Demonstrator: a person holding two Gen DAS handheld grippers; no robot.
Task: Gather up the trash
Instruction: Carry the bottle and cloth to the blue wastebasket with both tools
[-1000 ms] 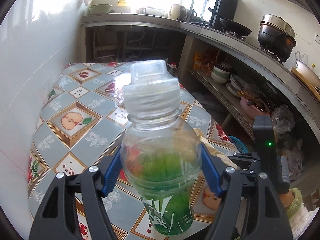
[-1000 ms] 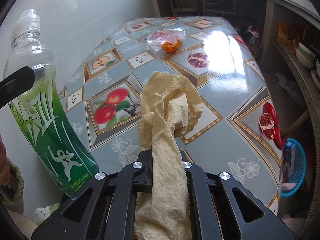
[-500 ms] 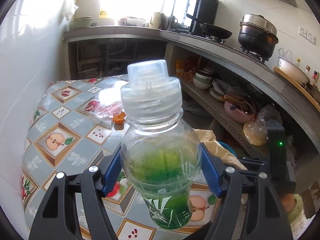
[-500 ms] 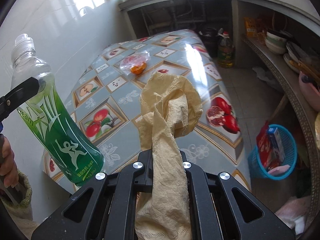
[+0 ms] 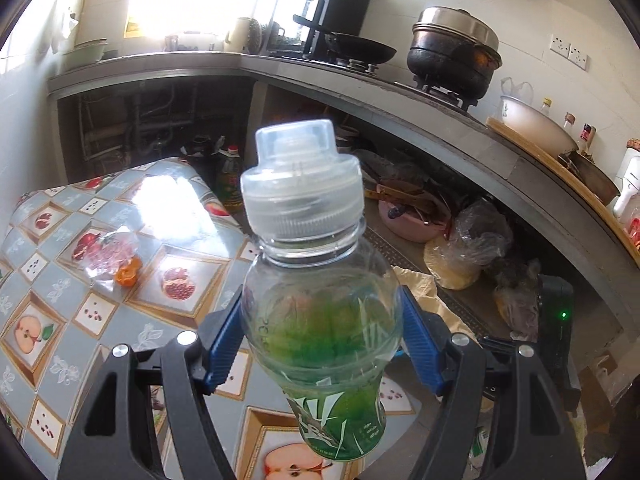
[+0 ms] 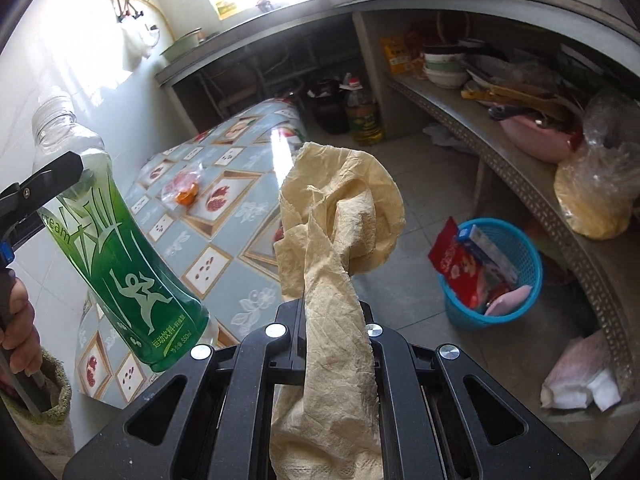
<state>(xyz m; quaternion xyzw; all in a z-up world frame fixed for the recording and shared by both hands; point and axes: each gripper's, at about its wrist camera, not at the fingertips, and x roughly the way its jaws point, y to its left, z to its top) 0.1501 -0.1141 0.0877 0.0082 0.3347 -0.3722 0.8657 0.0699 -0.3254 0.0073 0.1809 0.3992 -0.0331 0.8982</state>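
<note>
While gripped across its clear shoulder by the blue pads of the left gripper (image 5: 322, 344), bottle (image 5: 320, 320) held above the table (image 5: 52, 288). Right gripper (image 6: 332, 320) pinched tight on crumpled paper (image 6: 340, 232), basket (image 6: 512, 264) beyond.

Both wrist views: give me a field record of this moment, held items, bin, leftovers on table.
left gripper: shut on green bottle, capped, held in the air
right gripper: shut on crumpled tan paper
blue basket: on the floor by the shelf, packets already inside
table: clear bag with something orange lies on it
</note>
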